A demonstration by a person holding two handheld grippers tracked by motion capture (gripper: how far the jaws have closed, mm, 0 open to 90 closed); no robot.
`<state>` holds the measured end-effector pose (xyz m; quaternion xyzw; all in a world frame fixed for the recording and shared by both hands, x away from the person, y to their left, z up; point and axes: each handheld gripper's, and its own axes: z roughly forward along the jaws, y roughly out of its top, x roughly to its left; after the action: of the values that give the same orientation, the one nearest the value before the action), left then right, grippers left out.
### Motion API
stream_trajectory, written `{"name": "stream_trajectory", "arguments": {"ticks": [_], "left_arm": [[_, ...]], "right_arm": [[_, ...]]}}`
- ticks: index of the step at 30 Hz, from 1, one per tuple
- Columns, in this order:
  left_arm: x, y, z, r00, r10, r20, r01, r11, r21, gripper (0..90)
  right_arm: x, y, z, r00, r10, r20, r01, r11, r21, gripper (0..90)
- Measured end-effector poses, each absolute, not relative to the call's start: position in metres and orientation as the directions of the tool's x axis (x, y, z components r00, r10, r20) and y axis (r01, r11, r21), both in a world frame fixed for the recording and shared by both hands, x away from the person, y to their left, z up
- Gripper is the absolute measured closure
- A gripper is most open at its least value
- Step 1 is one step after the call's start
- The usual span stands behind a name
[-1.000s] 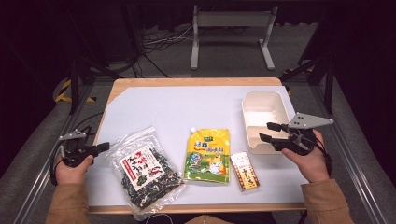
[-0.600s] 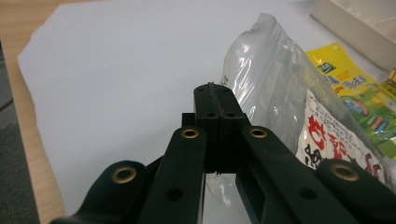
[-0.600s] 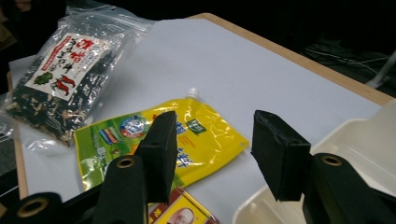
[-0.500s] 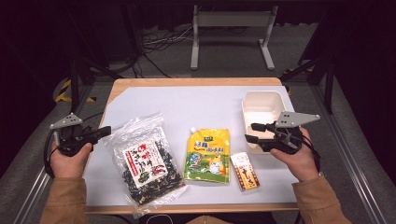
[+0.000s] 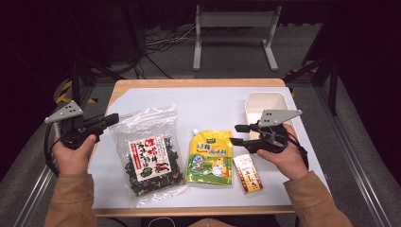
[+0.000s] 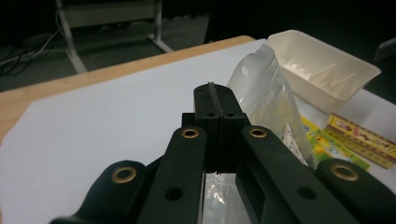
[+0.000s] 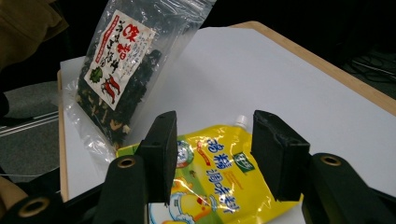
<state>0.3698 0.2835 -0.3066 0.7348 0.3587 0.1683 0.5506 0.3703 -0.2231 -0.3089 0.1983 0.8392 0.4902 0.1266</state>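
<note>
While clamped shut on the upper left corner of the clear bag of dried black pieces (image 5: pixel 149 151), left gripper (image 5: pixel 113 118) by the table's (image 5: pixel 189 84) left edge, bag tipped up off the table, long axis near edge to far edge. Right gripper (image 5: pixel 239 135) unclenched, jaws just closed a little with nothing between; yellow spout pouch (image 5: pixel 210 158) mid-table, just left of it, nearer this hand, spout toward far edge. White tub (image 5: pixel 267 101) at right edge apparently empty, all 3 packs outside, small box (image 5: pixel 248 172) near its near end.
</note>
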Motion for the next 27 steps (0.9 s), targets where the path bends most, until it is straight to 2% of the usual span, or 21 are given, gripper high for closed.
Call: {"name": "stream_trajectory", "arguments": {"ticks": [5,10,27], "left_arm": [[0.36,0.276,-0.298,0.715,0.692,-0.102,0.283,-0.153,0.947,90.0],[0.356,0.278,-0.297,0.747,0.657,-0.102,0.249,-0.134,0.959,90.0],[0.351,0.279,-0.295,0.778,0.617,-0.12,0.233,-0.105,0.967,90.0]], "right_arm": [[0.373,-0.2,-0.306,-0.909,0.416,-0.029,0.187,0.469,0.863,51.3],[0.376,-0.179,-0.306,-0.92,0.39,-0.032,0.175,0.483,0.858,49.5],[0.395,-0.126,-0.314,-0.946,0.324,-0.002,0.178,0.524,0.833,46.4]]}}
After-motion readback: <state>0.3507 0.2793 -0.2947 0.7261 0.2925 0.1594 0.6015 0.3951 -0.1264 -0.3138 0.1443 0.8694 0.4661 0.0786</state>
